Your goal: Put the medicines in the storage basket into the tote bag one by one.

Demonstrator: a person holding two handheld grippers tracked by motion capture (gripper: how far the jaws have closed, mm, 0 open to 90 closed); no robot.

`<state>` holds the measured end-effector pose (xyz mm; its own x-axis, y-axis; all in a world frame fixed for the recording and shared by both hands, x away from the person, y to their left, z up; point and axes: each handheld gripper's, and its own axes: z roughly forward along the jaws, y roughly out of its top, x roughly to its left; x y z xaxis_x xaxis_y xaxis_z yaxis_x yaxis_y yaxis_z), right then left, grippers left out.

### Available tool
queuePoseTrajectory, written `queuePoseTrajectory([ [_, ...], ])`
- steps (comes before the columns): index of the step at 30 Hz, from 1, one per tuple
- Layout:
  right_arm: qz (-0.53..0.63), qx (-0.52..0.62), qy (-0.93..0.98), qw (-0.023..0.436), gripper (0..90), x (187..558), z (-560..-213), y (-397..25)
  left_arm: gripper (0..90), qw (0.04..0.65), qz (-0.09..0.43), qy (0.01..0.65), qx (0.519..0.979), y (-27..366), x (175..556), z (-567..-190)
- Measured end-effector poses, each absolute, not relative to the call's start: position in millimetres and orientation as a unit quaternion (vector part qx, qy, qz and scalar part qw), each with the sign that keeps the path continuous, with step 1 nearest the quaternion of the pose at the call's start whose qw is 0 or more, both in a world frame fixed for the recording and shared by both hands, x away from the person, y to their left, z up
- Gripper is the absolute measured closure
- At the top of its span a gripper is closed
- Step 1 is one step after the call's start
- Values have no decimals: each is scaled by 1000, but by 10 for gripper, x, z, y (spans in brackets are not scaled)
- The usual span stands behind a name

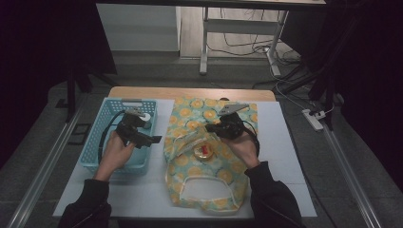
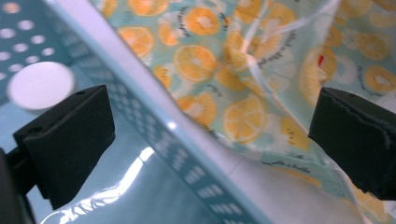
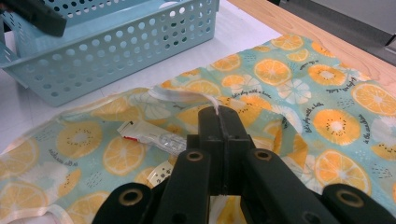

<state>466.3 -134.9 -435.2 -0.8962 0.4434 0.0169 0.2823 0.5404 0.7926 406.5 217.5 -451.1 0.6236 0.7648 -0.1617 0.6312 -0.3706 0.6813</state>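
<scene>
A fabric bag (image 1: 190, 114) printed with orange slices lies flat in the middle of the white table mat, its white-trimmed opening toward me. My right gripper (image 1: 211, 127) rests on the bag's upper part, shut on a white strip of the bag's trim (image 3: 187, 95). A small packet with a red end (image 3: 149, 135) lies at the bag beside these jaws; in the high view it appears as a small red-topped item (image 1: 204, 151). My left gripper (image 1: 154, 140) hovers over the right rim of a light blue basket (image 1: 95, 142), jaws wide open and holding nothing (image 2: 210, 135).
Inside the basket (image 2: 154, 116) sit a white round lid (image 2: 41, 85) and a shiny clear packet (image 2: 107, 200). White mat shows between the basket and the bag. Beyond the table's wooden far edge (image 1: 190, 91) stand desk legs and cables on the floor.
</scene>
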Motion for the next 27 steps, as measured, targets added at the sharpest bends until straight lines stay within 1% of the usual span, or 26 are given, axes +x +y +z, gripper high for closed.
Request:
queuePoseTrajectory([
  [9, 432, 208, 872, 93, 900, 4661, -4344, -1353, 0, 347, 118, 457, 810, 2396, 4158, -4546],
  [18, 433, 209, 872, 93, 900, 4660, -4340, -1356, 0, 332, 124, 486, 799, 2547, 4305, -4647],
  [24, 432, 207, 873, 93, 900, 4657, -4342, -1349, 0, 313, 133, 493, 801, 2585, 4418, -4690],
  [27, 433, 207, 873, 93, 900, 4656, -4341, -1348, 0, 309, 130, 501, 798, 2591, 4477, -4727],
])
